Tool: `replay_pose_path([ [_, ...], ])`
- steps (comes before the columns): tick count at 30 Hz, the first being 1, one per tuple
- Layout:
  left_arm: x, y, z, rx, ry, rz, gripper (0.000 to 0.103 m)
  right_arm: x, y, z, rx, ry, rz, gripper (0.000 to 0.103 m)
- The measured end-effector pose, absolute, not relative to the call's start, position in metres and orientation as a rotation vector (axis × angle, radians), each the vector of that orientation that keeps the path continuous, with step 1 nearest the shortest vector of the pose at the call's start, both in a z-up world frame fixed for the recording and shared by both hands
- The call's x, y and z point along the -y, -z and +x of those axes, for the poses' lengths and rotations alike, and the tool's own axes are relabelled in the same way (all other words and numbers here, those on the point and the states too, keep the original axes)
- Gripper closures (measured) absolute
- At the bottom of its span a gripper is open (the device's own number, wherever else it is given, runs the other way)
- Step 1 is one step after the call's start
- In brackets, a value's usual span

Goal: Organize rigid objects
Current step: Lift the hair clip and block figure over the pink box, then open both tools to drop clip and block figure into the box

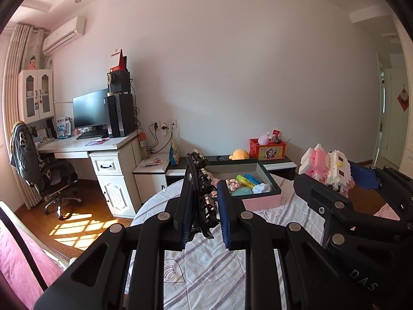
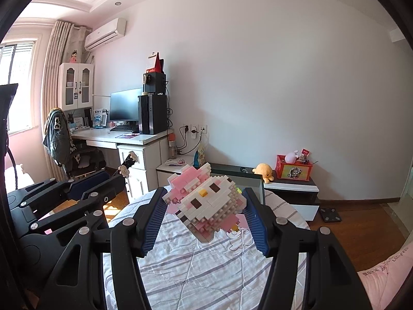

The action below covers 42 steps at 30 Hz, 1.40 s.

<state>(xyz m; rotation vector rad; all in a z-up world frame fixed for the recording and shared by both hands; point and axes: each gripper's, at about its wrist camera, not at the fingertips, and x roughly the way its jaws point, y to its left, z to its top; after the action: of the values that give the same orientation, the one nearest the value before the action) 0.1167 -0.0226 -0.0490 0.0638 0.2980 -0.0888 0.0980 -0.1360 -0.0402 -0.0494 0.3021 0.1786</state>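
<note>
Bedroom wall and desk lie behind both grippers, raised above the striped bed. Left gripper jaws clamp a black hair clip; right gripper jaws clamp the brick cat, hiding much of the box.

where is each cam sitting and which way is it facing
Left wrist: on the left gripper, facing across the bed to the open box; its fingers clamp a black hair clip; the right gripper shows at right.
Right wrist: on the right gripper, facing the same wall; its fingers hold the block figure; the left gripper shows at left.
Shared: desk, box, block figure.
</note>
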Motion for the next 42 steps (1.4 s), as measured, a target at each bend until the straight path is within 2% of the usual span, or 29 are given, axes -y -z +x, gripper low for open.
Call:
replay_pose_path([
  [12,0.027,0.054,0.153,-0.323,0.094,0.089,0.084,0.14,0.043,0.122,-0.316,-0.183,-0.054,0.042],
  [18,0.038,0.057,0.217,-0.368,0.123,0.119,0.084,0.145,0.047,0.169,-0.349,-0.186,-0.056,0.042],
  [24,0.052,0.062,0.314,-0.436,0.137,0.159,0.084,0.156,0.052,0.246,-0.388,-0.188,-0.069,0.042],
  [33,0.07,0.123,0.461,-0.672,0.15,0.181,0.084,0.17,0.103,0.382,-0.565,-0.188,-0.049,0.042],
  [39,0.078,0.172,0.508,-0.804,0.135,0.213,0.084,0.181,0.154,0.439,-0.711,-0.179,-0.026,0.042],
  [42,0.081,0.181,0.519,-0.815,0.131,0.22,0.083,0.186,0.171,0.453,-0.75,-0.174,-0.017,0.042],
])
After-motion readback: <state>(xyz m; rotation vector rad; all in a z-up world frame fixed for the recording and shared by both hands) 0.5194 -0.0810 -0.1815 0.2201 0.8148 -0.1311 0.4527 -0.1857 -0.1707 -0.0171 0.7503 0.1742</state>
